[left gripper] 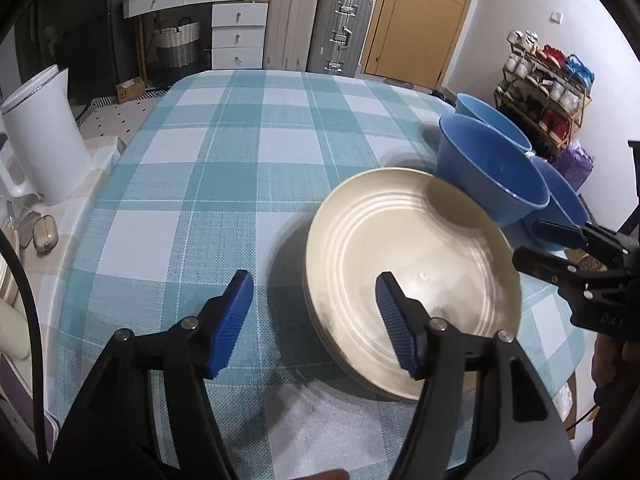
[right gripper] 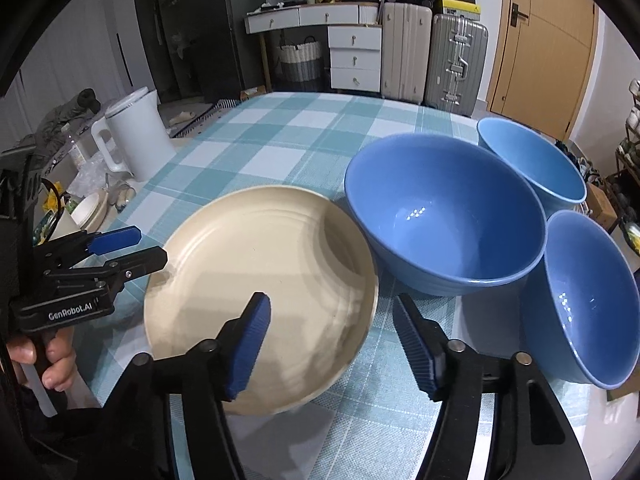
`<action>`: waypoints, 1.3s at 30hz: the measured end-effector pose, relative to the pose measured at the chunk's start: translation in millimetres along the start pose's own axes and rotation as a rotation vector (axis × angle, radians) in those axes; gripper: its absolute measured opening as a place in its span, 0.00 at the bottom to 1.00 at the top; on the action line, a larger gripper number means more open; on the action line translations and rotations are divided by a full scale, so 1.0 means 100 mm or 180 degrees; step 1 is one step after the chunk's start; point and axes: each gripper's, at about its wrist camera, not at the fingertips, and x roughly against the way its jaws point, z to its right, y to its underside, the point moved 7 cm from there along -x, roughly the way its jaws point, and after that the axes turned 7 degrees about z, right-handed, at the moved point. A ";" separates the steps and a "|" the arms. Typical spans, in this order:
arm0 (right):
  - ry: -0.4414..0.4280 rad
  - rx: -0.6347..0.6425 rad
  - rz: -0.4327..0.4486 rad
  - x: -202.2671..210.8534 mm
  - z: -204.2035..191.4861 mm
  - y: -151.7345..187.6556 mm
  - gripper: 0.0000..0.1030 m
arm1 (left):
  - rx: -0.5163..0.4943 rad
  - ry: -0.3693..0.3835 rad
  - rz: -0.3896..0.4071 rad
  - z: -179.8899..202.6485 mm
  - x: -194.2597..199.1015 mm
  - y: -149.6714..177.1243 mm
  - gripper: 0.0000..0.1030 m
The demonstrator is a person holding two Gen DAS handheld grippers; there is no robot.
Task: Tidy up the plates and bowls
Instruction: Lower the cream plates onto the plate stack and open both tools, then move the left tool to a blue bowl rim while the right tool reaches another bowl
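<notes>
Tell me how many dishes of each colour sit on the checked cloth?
Blue bowls: 3
Cream plates: the top one shows; edges beneath suggest a stack, number unclear
Total: at least 4

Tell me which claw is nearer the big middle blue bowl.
Right. The right claw hangs open just in front of the middle blue bowl, over the plate's right edge. The left claw is open at the cream plate's far side.

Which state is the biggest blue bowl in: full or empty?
Empty. The biggest blue bowl stands upright, and its bare glossy inside shows only light reflections.
</notes>
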 end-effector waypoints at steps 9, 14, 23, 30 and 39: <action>0.0021 -0.0135 0.0305 0.34 0.17 -0.12 0.87 | -0.0067 0.0228 0.0137 0.23 0.20 -0.16 0.81; 0.0171 -0.0216 0.0469 0.56 0.40 -0.21 0.95 | -0.0130 0.0350 0.0262 0.46 0.28 -0.35 0.99; 0.0348 -0.0337 0.0733 1.04 0.88 -0.37 0.98 | -0.0326 0.0535 0.0447 0.90 0.37 -0.76 0.99; 0.0474 -0.0469 0.0817 1.31 1.22 -0.46 0.99 | -0.0441 0.0531 0.0548 1.15 0.38 -1.06 0.99; 0.0510 -0.0565 0.0929 1.59 1.54 -0.65 0.99 | -0.0569 0.0555 0.0605 1.45 0.34 -1.34 0.99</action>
